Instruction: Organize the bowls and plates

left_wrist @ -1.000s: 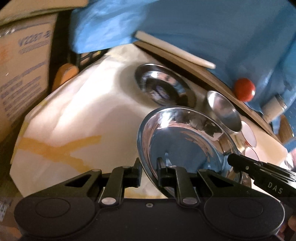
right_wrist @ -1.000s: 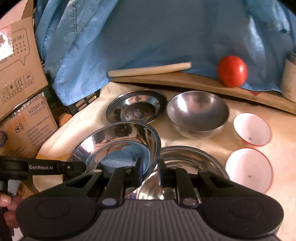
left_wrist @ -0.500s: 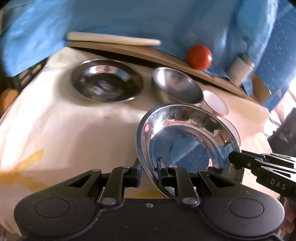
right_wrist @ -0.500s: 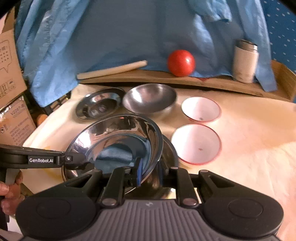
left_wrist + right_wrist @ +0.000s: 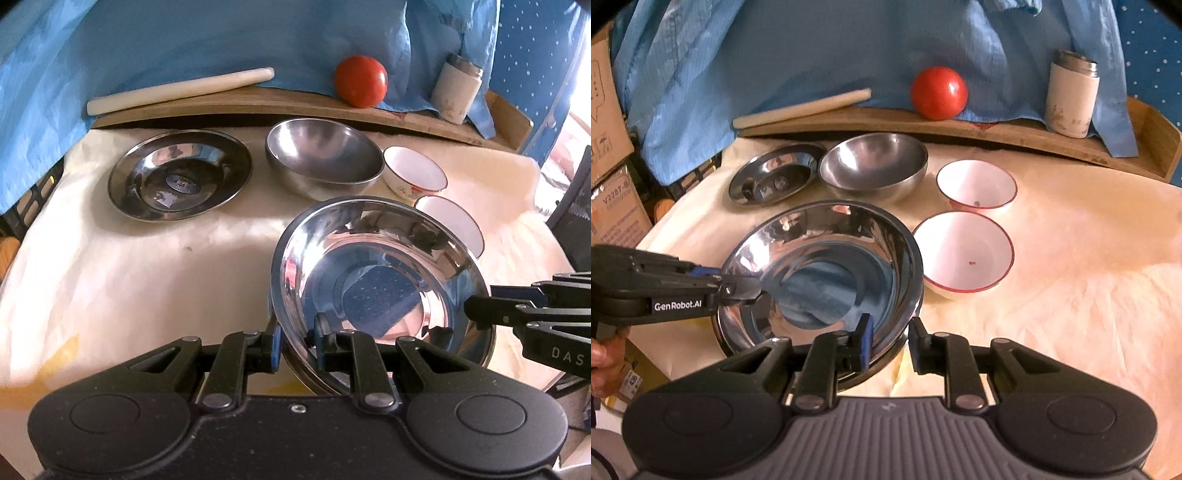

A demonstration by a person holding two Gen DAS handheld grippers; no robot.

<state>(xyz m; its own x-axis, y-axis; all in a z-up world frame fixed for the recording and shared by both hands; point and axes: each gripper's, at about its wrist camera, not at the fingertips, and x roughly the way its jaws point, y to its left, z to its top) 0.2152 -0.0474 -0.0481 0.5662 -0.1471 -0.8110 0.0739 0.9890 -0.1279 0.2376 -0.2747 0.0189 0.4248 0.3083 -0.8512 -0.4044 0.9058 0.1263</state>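
Observation:
A shiny steel plate (image 5: 376, 280) (image 5: 827, 266) is held tilted over another steel plate whose rim (image 5: 886, 363) shows under it. My left gripper (image 5: 297, 341) is shut on the plate's near-left rim; it shows from the side in the right wrist view (image 5: 753, 290). My right gripper (image 5: 888, 343) is shut on the plate's opposite rim; it shows in the left wrist view (image 5: 469, 306). Behind lie a flat steel plate (image 5: 179, 173) (image 5: 775, 179), a steel bowl (image 5: 323, 155) (image 5: 873, 166) and two white red-rimmed bowls (image 5: 977, 184) (image 5: 962, 253).
A wooden ledge (image 5: 997, 131) at the back carries a red ball (image 5: 938, 92), a white cup (image 5: 1071, 99) and a white stick (image 5: 801, 109). Blue cloth (image 5: 812, 48) hangs behind. Cardboard boxes (image 5: 613, 199) stand left of the cream-covered table (image 5: 1071, 277).
Both grippers carried the shiny plate rightward and lower over the second plate. The left view swung right, so the back row now shows.

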